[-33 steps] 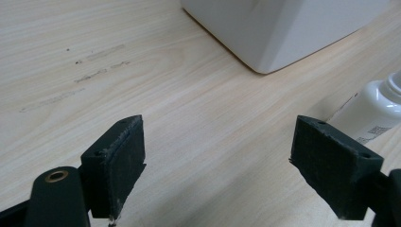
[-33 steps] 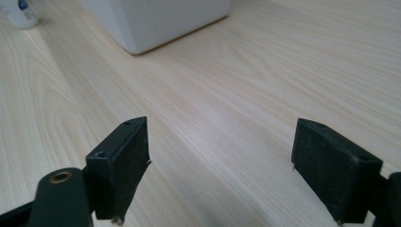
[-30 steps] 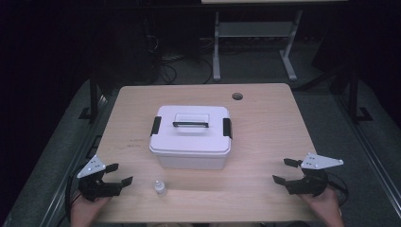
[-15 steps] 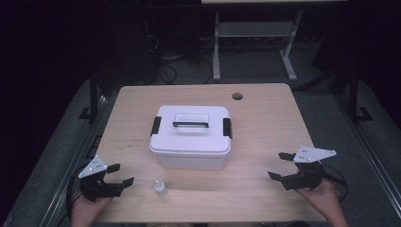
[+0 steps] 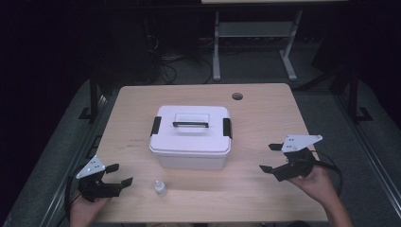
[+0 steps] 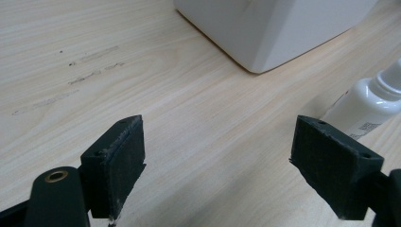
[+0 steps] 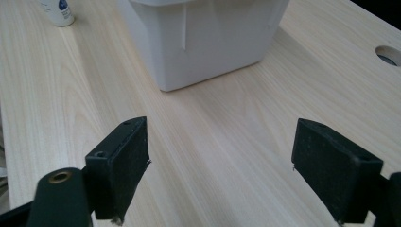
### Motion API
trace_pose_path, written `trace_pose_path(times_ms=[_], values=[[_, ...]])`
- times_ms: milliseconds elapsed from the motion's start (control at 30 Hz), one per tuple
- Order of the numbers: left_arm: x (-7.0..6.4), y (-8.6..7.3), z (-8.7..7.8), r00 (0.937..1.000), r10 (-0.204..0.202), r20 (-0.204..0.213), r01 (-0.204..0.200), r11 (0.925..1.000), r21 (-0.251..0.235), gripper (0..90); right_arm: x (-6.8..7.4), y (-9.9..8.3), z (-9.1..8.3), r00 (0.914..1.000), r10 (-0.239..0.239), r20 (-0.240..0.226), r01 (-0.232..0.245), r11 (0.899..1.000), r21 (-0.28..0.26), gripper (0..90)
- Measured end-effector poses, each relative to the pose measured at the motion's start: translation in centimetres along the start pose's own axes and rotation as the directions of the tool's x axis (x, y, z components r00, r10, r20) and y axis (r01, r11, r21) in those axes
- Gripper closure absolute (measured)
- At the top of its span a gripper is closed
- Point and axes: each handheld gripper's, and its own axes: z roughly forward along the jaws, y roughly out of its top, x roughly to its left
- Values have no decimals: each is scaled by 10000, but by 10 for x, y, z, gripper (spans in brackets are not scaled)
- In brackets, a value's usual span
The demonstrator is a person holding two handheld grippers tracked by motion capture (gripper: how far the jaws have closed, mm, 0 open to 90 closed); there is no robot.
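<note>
White lidded box (image 5: 191,137) sat mid-bench (image 5: 265,189): rigid smooth plastic, probably light unless loaded. Best holds looked like the black top handle (image 5: 190,125) or side latches (image 5: 155,126). Small white bottle (image 5: 161,188) stood just in front, light, slick, tippy. Left tongs (image 5: 118,174) and right tongs (image 5: 267,158) both gaped, empty, well apart from the box.

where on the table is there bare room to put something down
Widest bare patch: far strip between the white box and the table's back edge, save the round hole. Also both sides of the box. Tightest: the front, with the small bottle, left gripper and right gripper.
</note>
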Motion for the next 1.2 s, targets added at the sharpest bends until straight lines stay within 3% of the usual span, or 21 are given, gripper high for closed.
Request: trace_pose_path(times_ms=[433, 667, 967, 1200], values=[[1, -1, 0, 10000, -29, 30, 29, 10000, 29, 180, -12, 25, 6, 9983, -442, -367, 464, 9971, 598, 192], [3, -2, 0, 10000, -6, 9, 6, 9999, 104, 181, -22, 47, 5, 9944, -859, -608, 910, 9921, 863, 192], [5, -4, -3, 9999, -116, -1, 116, 9999, 38, 181, -25, 80, 11, 9832, -1479, -1072, 1606, 9795, 1212, 177], [7, -5, -4, 9998, -193, -31, 193, 9998, -23, 181, -23, 110, 14, 9698, -2041, -1336, 2212, 9667, 1287, 172]])
